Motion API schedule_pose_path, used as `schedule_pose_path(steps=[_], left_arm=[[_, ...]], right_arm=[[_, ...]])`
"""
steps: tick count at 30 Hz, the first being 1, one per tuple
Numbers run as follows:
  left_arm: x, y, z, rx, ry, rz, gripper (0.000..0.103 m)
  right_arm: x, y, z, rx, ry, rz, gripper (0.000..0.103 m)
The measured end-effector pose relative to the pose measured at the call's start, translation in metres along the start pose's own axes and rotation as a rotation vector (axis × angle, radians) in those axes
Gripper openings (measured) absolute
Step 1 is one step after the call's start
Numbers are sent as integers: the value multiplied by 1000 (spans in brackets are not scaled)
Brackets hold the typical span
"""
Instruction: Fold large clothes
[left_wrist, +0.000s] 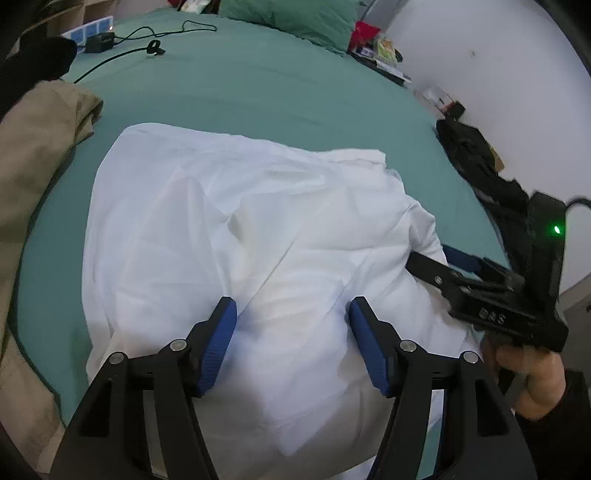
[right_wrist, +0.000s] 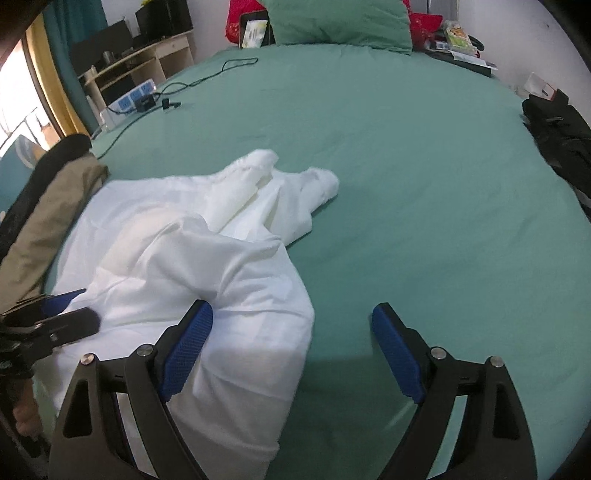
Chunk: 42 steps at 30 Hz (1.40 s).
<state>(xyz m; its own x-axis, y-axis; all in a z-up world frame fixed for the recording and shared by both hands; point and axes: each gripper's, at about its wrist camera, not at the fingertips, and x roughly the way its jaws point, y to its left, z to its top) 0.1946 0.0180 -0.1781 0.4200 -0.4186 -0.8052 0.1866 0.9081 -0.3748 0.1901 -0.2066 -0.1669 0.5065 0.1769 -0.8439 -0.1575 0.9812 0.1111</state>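
The left wrist view shows the white garment (left_wrist: 236, 236) spread broad and rumpled over the bed (left_wrist: 258, 85), near its front edge, with the left gripper (left_wrist: 291, 314) above it, jaws wide and nothing between them. At that view's right, a hand (left_wrist: 528, 376) carries the right gripper (left_wrist: 436, 262), whose near finger lies against the garment's right side. Only the right wrist view shows the garment's far end, a crumpled narrow part (right_wrist: 280, 184) reaching toward the bed's middle. There the right gripper (right_wrist: 291, 321) is wide, its left finger over the cloth, its right over bare sheet, gripping nothing. A tan garment (left_wrist: 33, 155) lies along the bed's left edge, dark clothes (right_wrist: 561, 140) at the right edge, a green pillow (right_wrist: 336, 22) at the head, and a cable (left_wrist: 147, 33) near the far left corner.
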Motion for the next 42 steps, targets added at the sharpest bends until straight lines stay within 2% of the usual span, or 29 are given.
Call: schedule_pose_path(steps=[6, 10, 14, 17, 20, 22, 26, 28, 30, 31, 34, 38, 42], left_arm=[[-9, -8, -6, 41, -23, 38, 67], [-35, 1, -7, 19, -111, 52, 67], [-71, 32, -6, -78, -229, 74, 68], [-84, 55, -3, -167, -278, 114, 70], [-82, 71, 0, -232, -281, 155, 72], [-73, 79, 1, -264, -249, 173, 72], [-44, 82, 2, -264, -148, 160, 72], [-34, 82, 1, -259, -108, 125, 72], [-31, 81, 1, -264, -105, 113, 72], [-30, 83, 1, -283, -105, 84, 72], [-25, 87, 3, -351, -85, -45, 72], [-7, 73, 1, -359, -3, -245, 72], [5, 51, -1, -302, 46, -322, 72]], right_arm=[[-4, 4, 5, -25, -9, -27, 87], [-26, -1, 5, 4, -54, -12, 87], [-49, -6, -4, 18, -83, 0, 87], [-57, -6, -9, 30, -87, -8, 88], [-63, -11, -14, 62, -83, -1, 88], [-66, -16, -17, 84, -78, 2, 88], [-66, -24, -21, 110, -69, 13, 88], [-63, -24, -22, 116, -62, 22, 88], [-60, -23, -22, 115, -54, 34, 88], [-58, -22, -23, 113, -51, 37, 88], [-49, -18, -26, 106, -31, 39, 88], [-44, -17, -29, 114, -22, 47, 88], [-37, -22, -31, 129, 5, 37, 88]])
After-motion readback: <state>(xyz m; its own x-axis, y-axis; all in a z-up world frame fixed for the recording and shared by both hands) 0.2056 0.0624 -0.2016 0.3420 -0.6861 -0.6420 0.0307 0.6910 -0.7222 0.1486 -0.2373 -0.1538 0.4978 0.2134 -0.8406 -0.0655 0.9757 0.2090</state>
